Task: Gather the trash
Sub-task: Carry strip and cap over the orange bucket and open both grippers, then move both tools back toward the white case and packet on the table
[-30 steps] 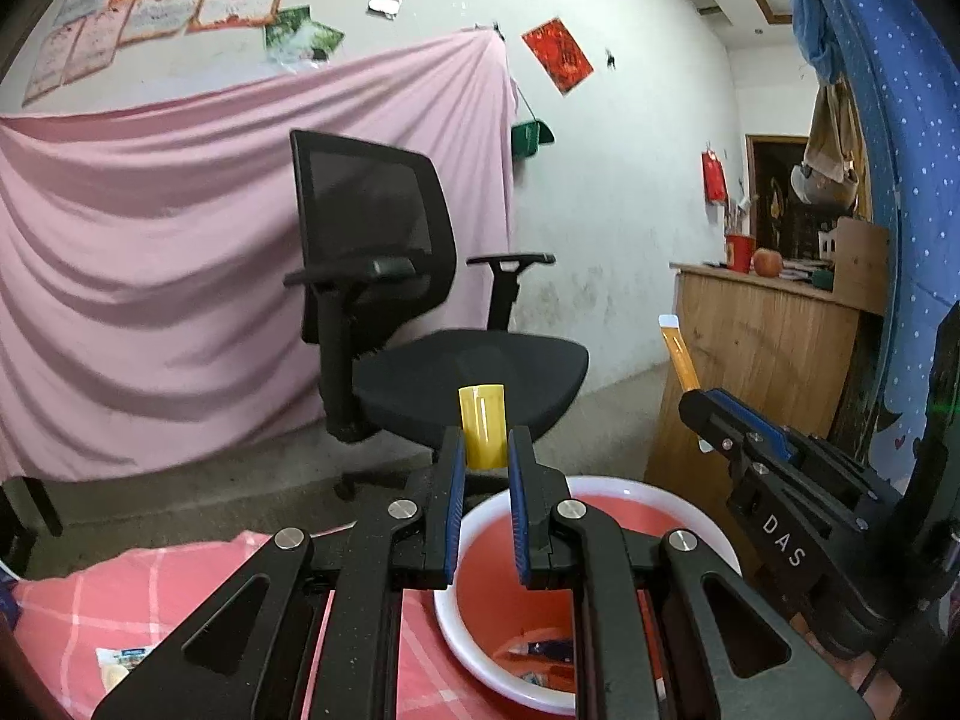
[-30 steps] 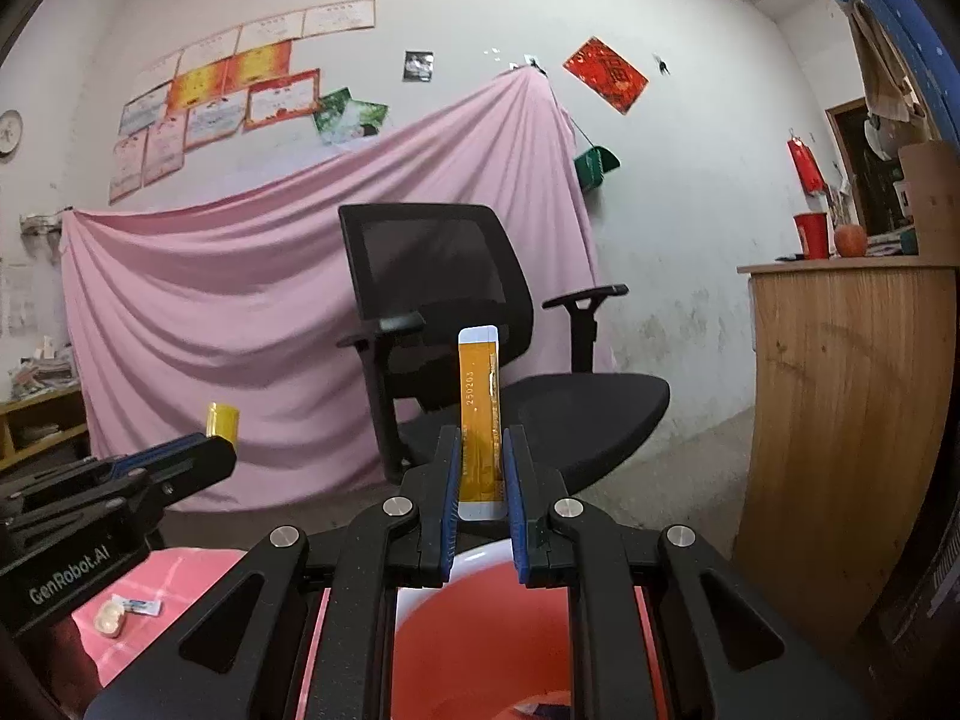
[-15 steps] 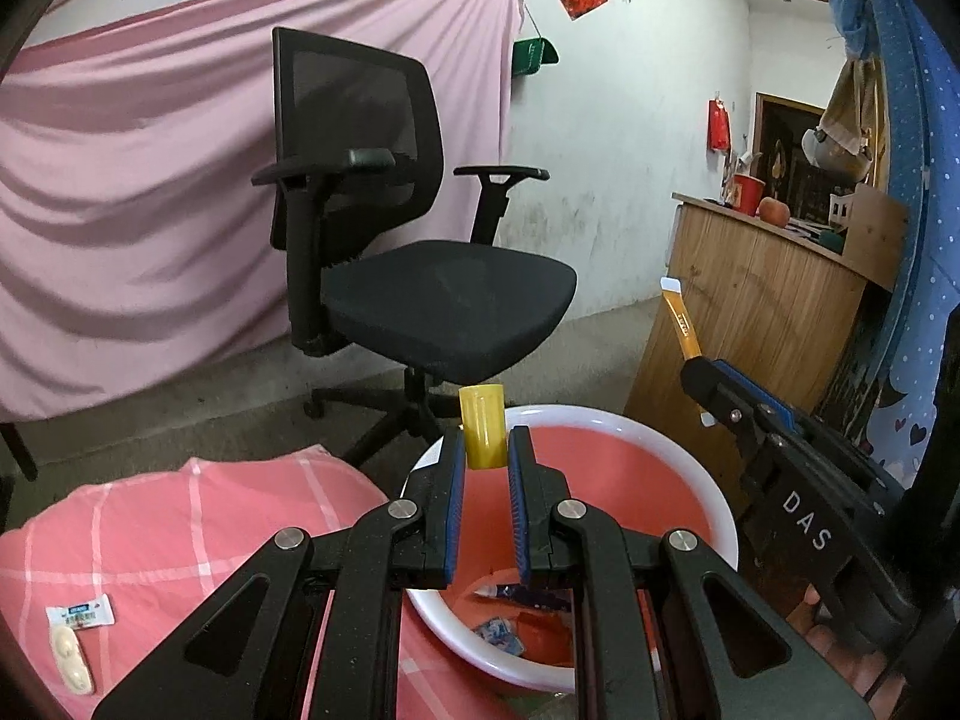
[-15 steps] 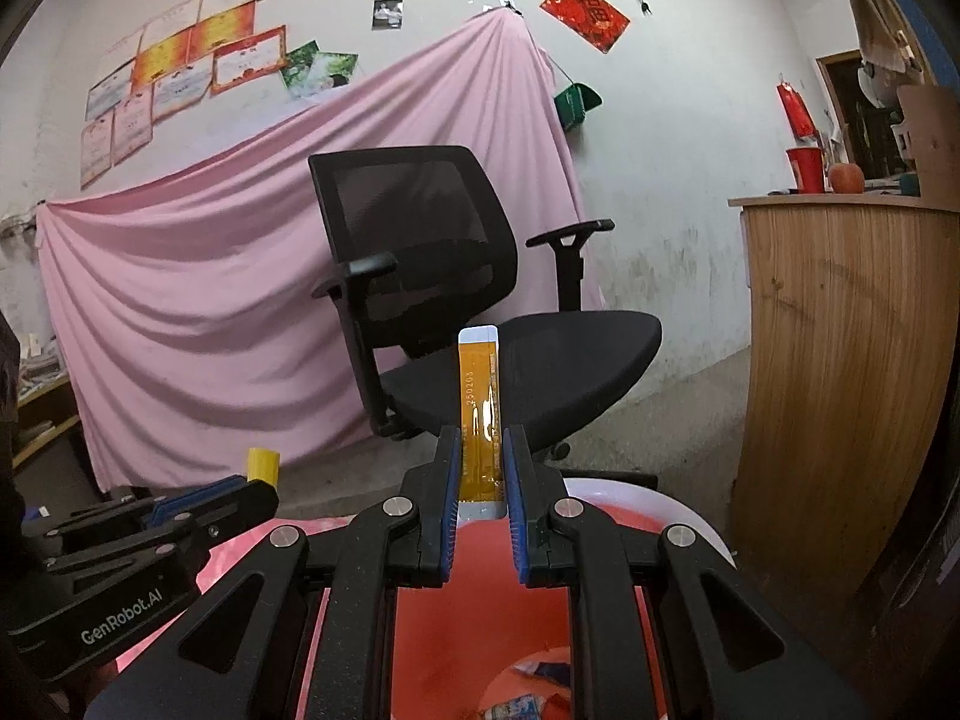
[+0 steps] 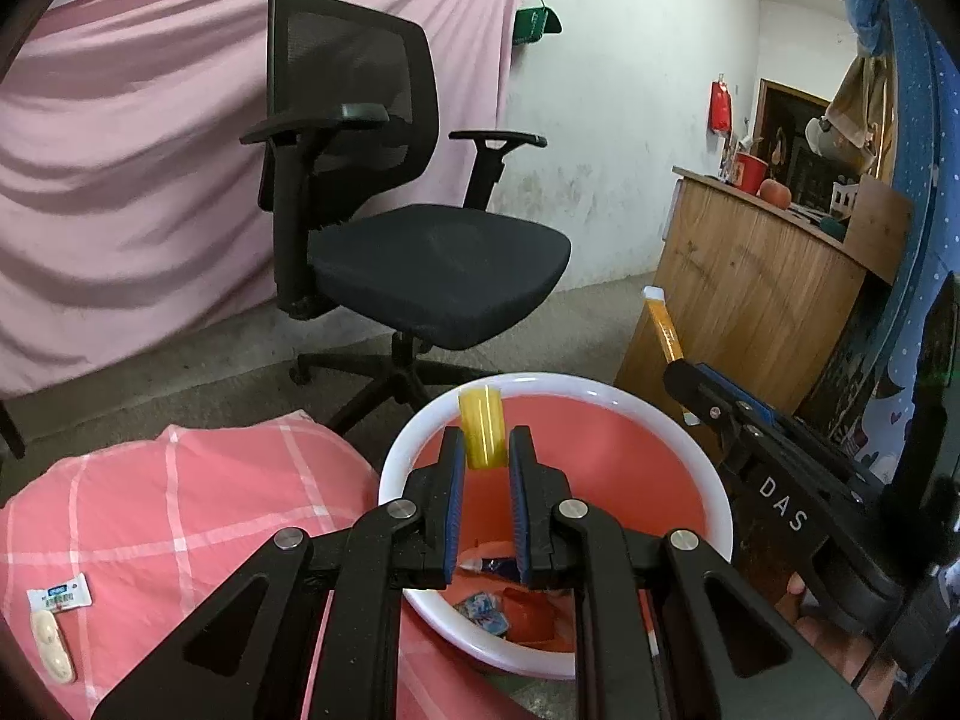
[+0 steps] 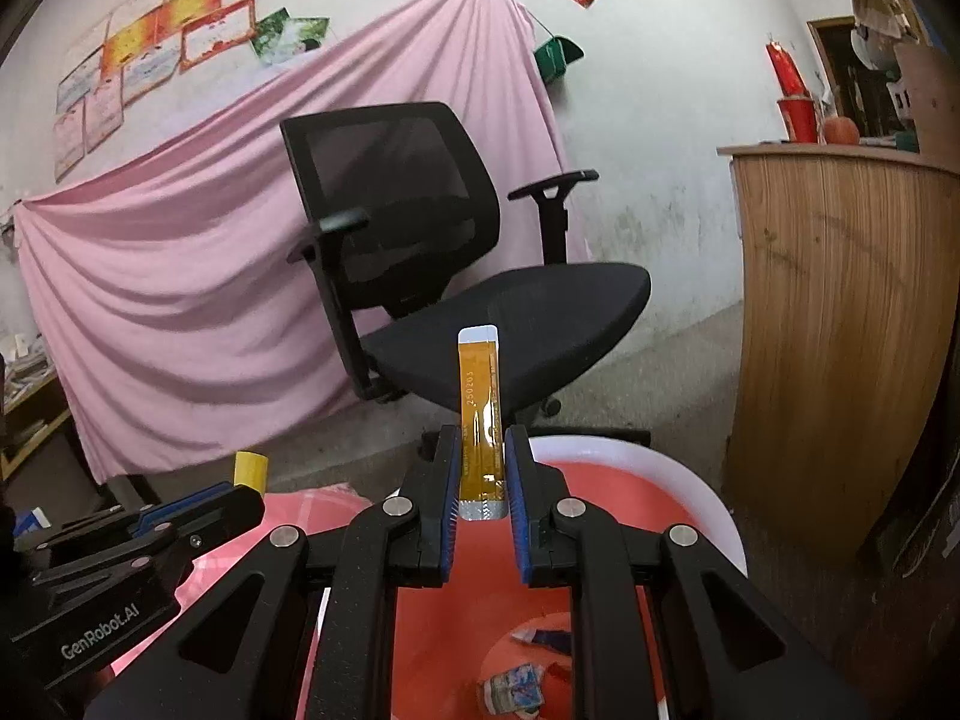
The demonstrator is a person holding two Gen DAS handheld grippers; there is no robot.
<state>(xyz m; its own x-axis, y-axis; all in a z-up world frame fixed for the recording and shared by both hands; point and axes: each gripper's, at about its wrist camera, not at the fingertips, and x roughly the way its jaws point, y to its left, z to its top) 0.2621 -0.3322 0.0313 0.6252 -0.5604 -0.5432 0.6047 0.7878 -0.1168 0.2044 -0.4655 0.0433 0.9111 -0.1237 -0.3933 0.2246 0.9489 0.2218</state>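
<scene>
The left gripper [image 5: 485, 456] is pinching a yellow wrapper [image 5: 482, 429] over the bin's [image 5: 714, 480] far rim. The right gripper [image 6: 483, 468] is clamping an orange sachet [image 6: 479, 414] upright above the bin, where scraps [image 6: 513, 687] are lying.

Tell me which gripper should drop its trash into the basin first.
Left, probably. The left gripper holds its yellow piece over the red basin. The right gripper holds its orange sachet nearer the basin's far rim.
</scene>
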